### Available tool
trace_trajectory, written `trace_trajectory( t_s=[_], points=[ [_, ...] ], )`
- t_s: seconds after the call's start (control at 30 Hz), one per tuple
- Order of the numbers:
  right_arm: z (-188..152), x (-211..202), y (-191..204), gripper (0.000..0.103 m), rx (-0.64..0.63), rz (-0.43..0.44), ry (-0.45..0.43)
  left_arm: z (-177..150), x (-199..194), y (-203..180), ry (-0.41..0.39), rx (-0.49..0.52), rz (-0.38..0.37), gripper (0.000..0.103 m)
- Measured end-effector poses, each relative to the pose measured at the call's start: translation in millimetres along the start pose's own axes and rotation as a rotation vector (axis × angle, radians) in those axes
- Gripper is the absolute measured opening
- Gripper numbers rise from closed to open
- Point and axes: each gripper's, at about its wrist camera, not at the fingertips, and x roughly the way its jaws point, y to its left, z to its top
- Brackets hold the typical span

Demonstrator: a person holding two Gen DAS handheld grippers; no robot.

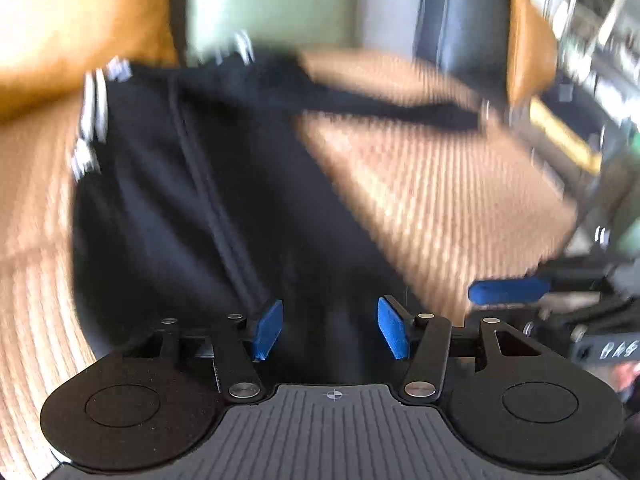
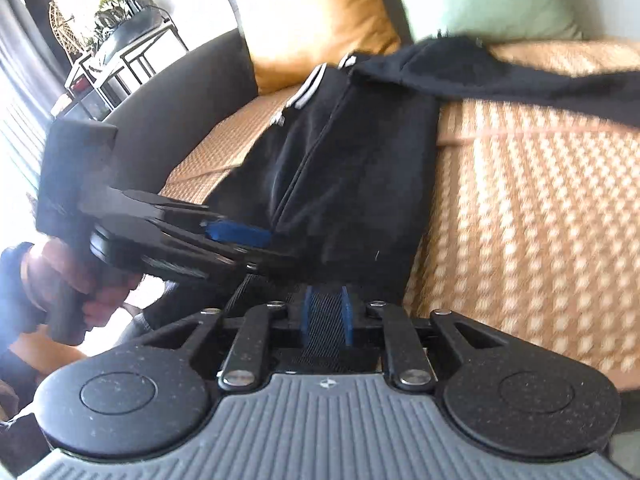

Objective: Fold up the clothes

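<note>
The black garment (image 1: pixel 192 184) lay on the woven sofa mat (image 1: pixel 440 200), bare mat toward three o'clock. The left tool (image 1: pixel 330 330) gaped apart; the right tool (image 2: pixel 327 316) was clamped on the garment's hem. Only the right view showed the hand (image 2: pixel 80 276).

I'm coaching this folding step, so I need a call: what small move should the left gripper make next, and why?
Probably close the left gripper on the black garment's near hem. Its jaws stand open over the dark cloth with nothing held, while the right gripper already appears shut on the same edge. With both near points pinched, the hem could then be carried over the woven mat.
</note>
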Motion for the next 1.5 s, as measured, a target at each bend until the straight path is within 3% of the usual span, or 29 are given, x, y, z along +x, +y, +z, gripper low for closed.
trace_trajectory(
  t_s=[0.07,0.13,0.23,0.37,0.47,0.57,0.8,1.17,1.2,1.23,1.27,1.3,1.37,1.5],
  points=[
    [19.8,-2.7,-10.8,0.049,-0.009,-0.046,-0.05,29.9,-11.1,7.1,-0.086,-0.015,0.032,0.076],
    [39.6,-5.5,-21.5,0.049,-0.018,-0.092,-0.1,63.7,-10.1,18.0,-0.14,-0.053,0.051,0.081],
    [70.6,-11.6,-49.3,0.064,-0.017,-0.182,-0.176,108.4,11.3,27.5,-0.166,-0.052,0.136,0.081],
    [104.9,-14.6,-100.1,0.069,-0.021,-0.339,-0.225,144.8,60.2,33.9,-0.109,0.072,0.234,0.081],
    [120.3,-15.3,-144.2,0.074,0.015,-0.462,-0.243,158.4,95.1,55.7,-0.041,-0.009,0.194,0.081],
    [128.0,-12.8,-186.8,0.078,0.068,-0.543,-0.247,160.2,117.4,78.0,-0.036,-0.153,0.149,0.081],
    [134.9,-1.8,-255.4,0.084,0.186,-0.611,-0.251,160.3,144.9,109.3,-0.067,-0.425,0.067,0.082],
    [131.8,17.1,-297.9,0.085,0.315,-0.544,-0.254,171.9,168.2,128.4,-0.147,-0.578,0.07,0.081],
    [132.5,20.5,-300.2,0.085,0.321,-0.543,-0.247,173.5,170.3,130.1,-0.148,-0.582,0.077,0.076],
    [133.2,23.8,-302.4,0.085,0.327,-0.542,-0.241,175.2,172.4,131.7,-0.149,-0.586,0.083,0.063],
    [133.8,26.3,-304.1,0.08,0.337,-0.531,-0.232,176.5,173.1,133.4,-0.145,-0.587,0.101,0.042],
    [134.2,27.4,-304.8,0.049,0.354,-0.506,-0.221,177.6,173.3,135.8,-0.136,-0.591,0.117,0.012],
    [135.3,26.7,-301.8,0.028,0.379,-0.448,-0.207,178.6,170.2,142.5,-0.125,-0.609,0.093,0.006],
    [130.7,-1.1,-247.8,0.023,0.368,-0.255,-0.228,184.4,154.1,143.5,-0.125,-0.565,0.079,0.004]
  ],
)
